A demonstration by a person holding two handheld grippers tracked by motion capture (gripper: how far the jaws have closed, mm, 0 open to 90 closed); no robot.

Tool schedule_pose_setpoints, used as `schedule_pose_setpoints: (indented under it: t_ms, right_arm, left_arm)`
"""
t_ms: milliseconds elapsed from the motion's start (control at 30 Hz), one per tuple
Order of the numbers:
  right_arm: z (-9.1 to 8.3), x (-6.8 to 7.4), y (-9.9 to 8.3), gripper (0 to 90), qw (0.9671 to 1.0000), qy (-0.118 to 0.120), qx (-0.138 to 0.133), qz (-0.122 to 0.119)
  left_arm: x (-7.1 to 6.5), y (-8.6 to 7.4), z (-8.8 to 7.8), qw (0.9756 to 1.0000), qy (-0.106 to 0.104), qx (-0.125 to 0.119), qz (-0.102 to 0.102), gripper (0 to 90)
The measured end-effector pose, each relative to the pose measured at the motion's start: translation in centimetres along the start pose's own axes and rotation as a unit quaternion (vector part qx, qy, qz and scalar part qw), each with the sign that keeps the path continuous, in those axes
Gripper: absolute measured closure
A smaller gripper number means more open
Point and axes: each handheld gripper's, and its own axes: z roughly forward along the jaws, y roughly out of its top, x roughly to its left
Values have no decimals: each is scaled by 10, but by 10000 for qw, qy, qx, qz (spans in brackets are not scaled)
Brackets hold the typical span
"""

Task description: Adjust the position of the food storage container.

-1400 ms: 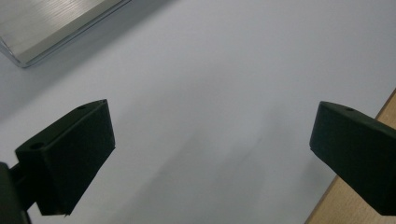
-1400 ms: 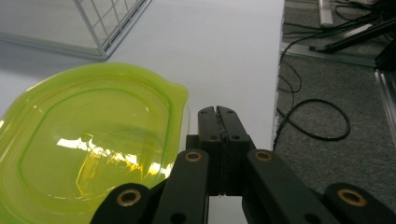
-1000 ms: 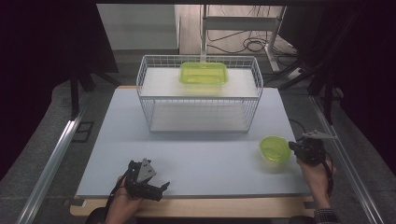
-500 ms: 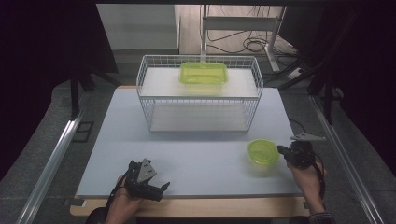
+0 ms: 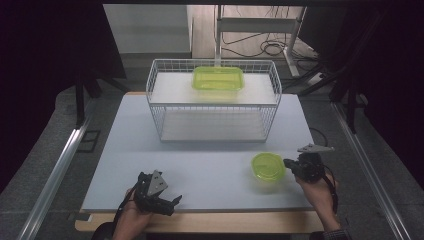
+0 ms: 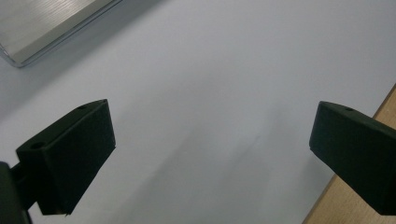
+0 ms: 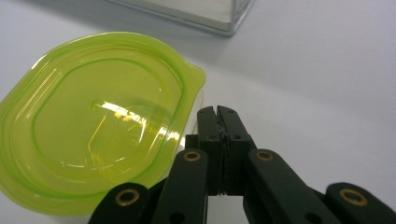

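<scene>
Green container lid, round-cornered and translucent, lies flat on the pale worktop toward its right front part, in front of the wire basket and well apart from it. In the right gripper view the lid shows a raised rim and a small tab at one corner, and that tab points toward the gripper tips. The right gripper sits just beside the lid's right edge, held in a hand that comes in from the bottom right; its jaws are pressed fully together with nothing between them, and in its own view the right gripper lies just beside the lid's rim, though whether it actually touches the rim cannot be told. The left gripper rests low at the front left of the worktop, near its wooden edge, held in the other hand; its jaws stand wide apart over bare worktop, clasping nothing. Inside the wire basket, on its upper shelf, lies a green rectangular container, far from both grippers.
</scene>
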Motion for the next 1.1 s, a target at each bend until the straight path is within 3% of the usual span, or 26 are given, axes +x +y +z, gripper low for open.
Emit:
schedule_pose_setpoints:
  t_ms: [533, 867, 1100]
  right_arm:
    - [12, 27, 5, 876, 9985, 450, 181, -240]
    - [33, 49, 14, 873, 9955, 759, 282, -488]
    - [44, 56, 16, 873, 9938, 921, 378, -485]
  left_arm:
    - [-1, 0, 1, 10000, 3, 18, 26, 1]
    - [-1, 0, 1, 10000, 25, 55, 70, 2]
    - [-1, 0, 1, 9999, 24, 61, 82, 2]
